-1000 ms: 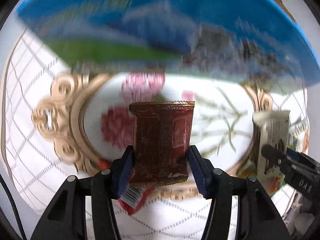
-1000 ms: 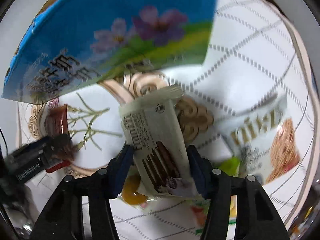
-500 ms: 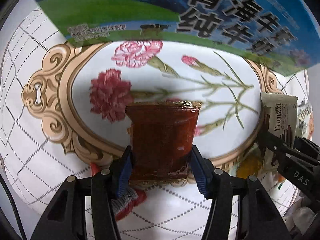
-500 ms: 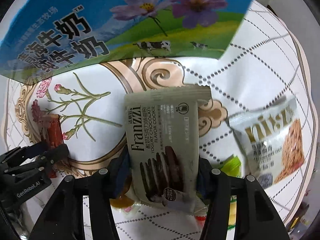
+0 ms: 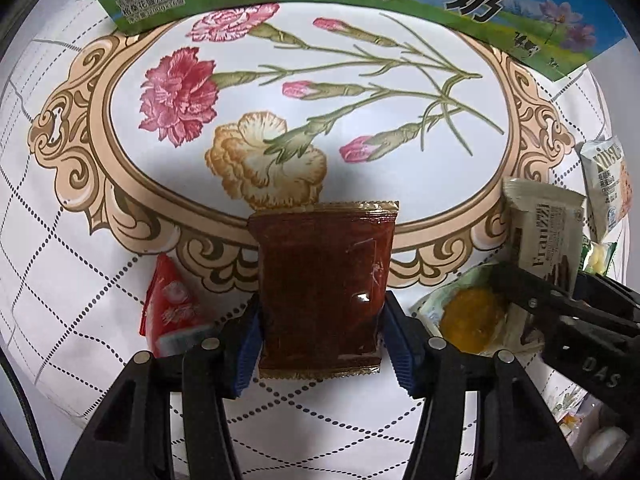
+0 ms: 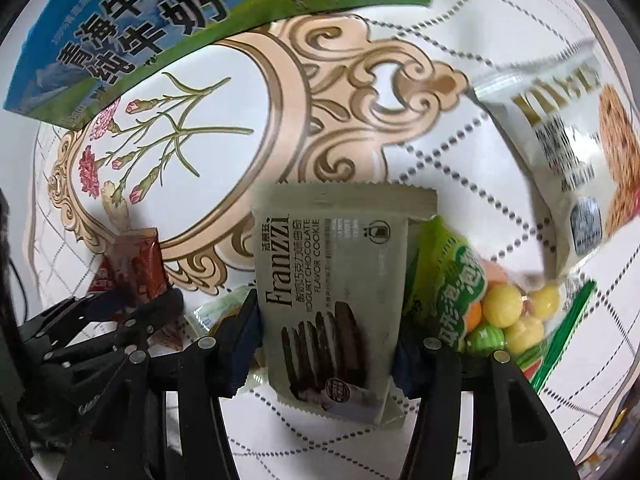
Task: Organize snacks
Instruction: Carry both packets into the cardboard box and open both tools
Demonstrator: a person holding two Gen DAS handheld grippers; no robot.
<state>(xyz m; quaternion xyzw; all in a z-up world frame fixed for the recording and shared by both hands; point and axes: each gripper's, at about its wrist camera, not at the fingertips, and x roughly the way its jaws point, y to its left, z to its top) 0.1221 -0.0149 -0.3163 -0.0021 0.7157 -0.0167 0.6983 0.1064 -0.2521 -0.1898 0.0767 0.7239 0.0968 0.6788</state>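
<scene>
Over the flowered bench (image 5: pixel 60 248), I am holding a brown packet (image 5: pixel 322 288) clamped in my left claw (image 5: pixel 322 340), just above the cloth near a red packet (image 5: pixel 168 304). My right claw (image 6: pixel 326 344) is gripping the Franzzi cookie packet (image 6: pixel 332 280), beside a candy bag (image 6: pixel 472 308). The blue milk carton (image 6: pixel 120 32) is lying beyond both.
</scene>
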